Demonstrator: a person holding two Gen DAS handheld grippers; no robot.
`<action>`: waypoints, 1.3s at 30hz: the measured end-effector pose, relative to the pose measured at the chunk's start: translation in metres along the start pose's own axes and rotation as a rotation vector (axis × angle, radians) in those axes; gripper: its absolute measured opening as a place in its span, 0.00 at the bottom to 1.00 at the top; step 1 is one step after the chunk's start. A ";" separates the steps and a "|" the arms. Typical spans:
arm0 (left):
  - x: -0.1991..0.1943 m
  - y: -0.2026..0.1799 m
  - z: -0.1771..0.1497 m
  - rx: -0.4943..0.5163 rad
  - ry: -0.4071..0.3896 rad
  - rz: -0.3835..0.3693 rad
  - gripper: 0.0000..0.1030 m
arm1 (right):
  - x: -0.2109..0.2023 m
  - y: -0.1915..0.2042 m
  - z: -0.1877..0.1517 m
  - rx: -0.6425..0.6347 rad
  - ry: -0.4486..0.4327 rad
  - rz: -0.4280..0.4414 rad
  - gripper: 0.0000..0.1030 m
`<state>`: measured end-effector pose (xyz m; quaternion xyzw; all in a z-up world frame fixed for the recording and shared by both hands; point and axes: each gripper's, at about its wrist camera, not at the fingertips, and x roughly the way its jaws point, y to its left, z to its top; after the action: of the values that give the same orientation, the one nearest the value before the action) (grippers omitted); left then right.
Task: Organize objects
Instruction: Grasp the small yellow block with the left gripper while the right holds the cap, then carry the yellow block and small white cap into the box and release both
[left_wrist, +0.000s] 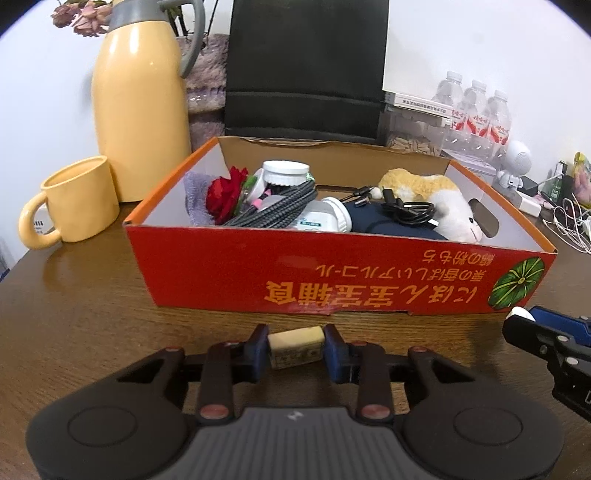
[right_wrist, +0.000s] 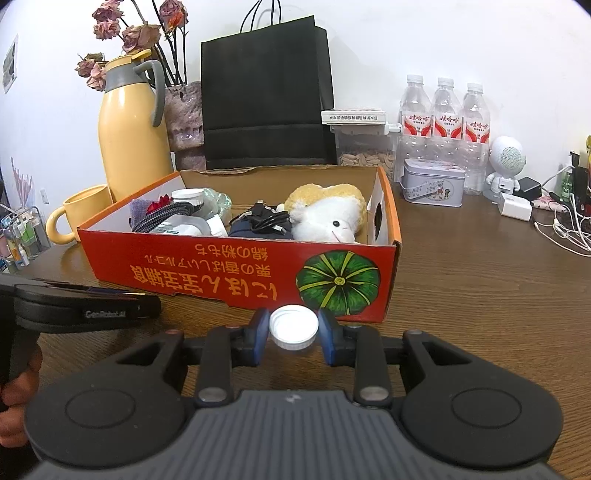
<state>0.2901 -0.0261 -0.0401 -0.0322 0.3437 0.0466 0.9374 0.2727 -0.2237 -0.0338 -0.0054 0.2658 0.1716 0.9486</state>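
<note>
On the wooden table, a red cardboard box (left_wrist: 332, 273) holds a plush toy (left_wrist: 436, 199), a red fabric rose (left_wrist: 225, 194), coiled cables (left_wrist: 273, 210) and white jars (left_wrist: 286, 171). In front of the box, my left gripper (left_wrist: 295, 341) is shut on a small cream block (left_wrist: 295, 338) with a printed label, low over the table. My right gripper (right_wrist: 293, 326) is shut on a white screw cap (right_wrist: 293, 328), just before the box's pumpkin picture (right_wrist: 338, 282). The two grippers sit side by side; each shows at the edge of the other's view.
A yellow thermos jug (left_wrist: 142, 122) and yellow mug (left_wrist: 79, 199) stand left of the box. A black paper bag (right_wrist: 264, 96) is behind it. Water bottles (right_wrist: 447, 122), a tin (right_wrist: 432, 182), a white robot figure (right_wrist: 506, 162) and tangled white cables (right_wrist: 569, 229) fill the right.
</note>
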 end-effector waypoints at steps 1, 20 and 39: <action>-0.001 0.001 0.000 -0.002 0.001 -0.002 0.29 | 0.000 0.000 0.000 -0.002 -0.001 0.001 0.28; -0.057 0.000 0.015 0.013 -0.147 -0.060 0.29 | -0.024 0.022 0.017 -0.021 -0.110 0.015 0.29; -0.022 0.007 0.087 -0.013 -0.248 -0.075 0.29 | 0.027 0.030 0.070 -0.004 -0.164 0.018 0.29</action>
<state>0.3286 -0.0126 0.0402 -0.0451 0.2236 0.0172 0.9735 0.3193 -0.1794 0.0155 0.0093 0.1870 0.1804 0.9656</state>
